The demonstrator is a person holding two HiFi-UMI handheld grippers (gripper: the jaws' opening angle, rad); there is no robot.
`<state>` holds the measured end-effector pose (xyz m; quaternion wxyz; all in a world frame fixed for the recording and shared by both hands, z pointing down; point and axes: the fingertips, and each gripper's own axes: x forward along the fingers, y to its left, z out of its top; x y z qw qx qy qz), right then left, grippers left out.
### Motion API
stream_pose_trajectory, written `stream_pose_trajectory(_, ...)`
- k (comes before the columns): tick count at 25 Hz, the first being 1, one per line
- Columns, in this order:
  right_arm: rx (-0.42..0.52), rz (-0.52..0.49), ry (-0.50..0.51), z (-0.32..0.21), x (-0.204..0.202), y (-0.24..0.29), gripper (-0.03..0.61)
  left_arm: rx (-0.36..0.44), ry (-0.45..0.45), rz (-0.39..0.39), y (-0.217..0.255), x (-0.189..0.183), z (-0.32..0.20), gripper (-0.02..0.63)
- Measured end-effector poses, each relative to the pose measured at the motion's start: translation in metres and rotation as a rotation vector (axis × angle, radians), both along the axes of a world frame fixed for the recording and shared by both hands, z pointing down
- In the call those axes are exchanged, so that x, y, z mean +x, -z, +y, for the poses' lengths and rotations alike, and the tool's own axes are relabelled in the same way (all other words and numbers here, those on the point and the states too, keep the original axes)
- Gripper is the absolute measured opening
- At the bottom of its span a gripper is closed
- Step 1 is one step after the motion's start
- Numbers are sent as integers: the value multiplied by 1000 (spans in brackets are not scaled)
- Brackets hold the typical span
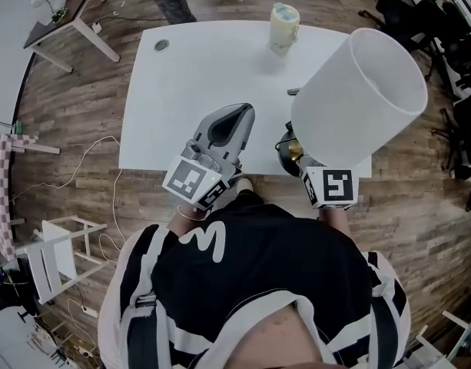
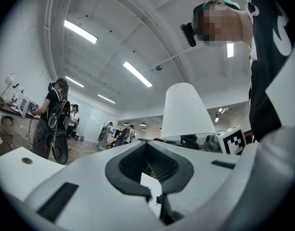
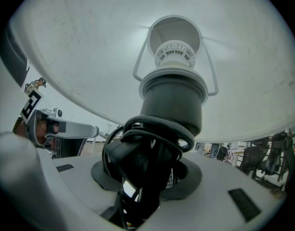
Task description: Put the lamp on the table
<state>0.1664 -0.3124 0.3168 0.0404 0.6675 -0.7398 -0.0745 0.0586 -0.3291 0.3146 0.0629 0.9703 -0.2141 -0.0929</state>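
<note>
While the right gripper (image 1: 300,160) is clamped on the lamp (image 3: 173,97) at its dark stem, where the black cord (image 3: 152,134) is wound round it, the lamp is held in the air over the near right edge of the table (image 1: 189,75), not yet set down. Its long axis leans from the jaws up and away to the far right, so the white shade (image 1: 358,98) tilts over the table's right part with its open mouth turned up and outward. The lamp's foot is hidden by shade and gripper, so I cannot tell how near it is to the tabletop. As I judge it, the coming move turns on bringing that axis upright, foot down, over the table. The left gripper (image 1: 231,125), just to the left, points over the near edge with its jaws together on nothing, so it is near but has no hold. Farther out, a small dark thing (image 1: 294,92) lies by the shade's far left side and could be in the way. A pale cup (image 1: 283,25) stands well apart at the far edge.
</note>
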Motion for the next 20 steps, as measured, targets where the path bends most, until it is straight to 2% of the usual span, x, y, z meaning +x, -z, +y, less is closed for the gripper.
stream_pose_trajectory(6,24,-6,-11,-24,-6,0,169,6,-21,-4,-4,-2,-23,5)
stream_pose_trajectory(11,10,-5,20,-33,-12,-5,169,-8,-36,-2,-8,7,-26,5)
stream_pose_trajectory(20,-11,9,53,-46,-10,-9,169,-27,15,8,-13,1,-39,5)
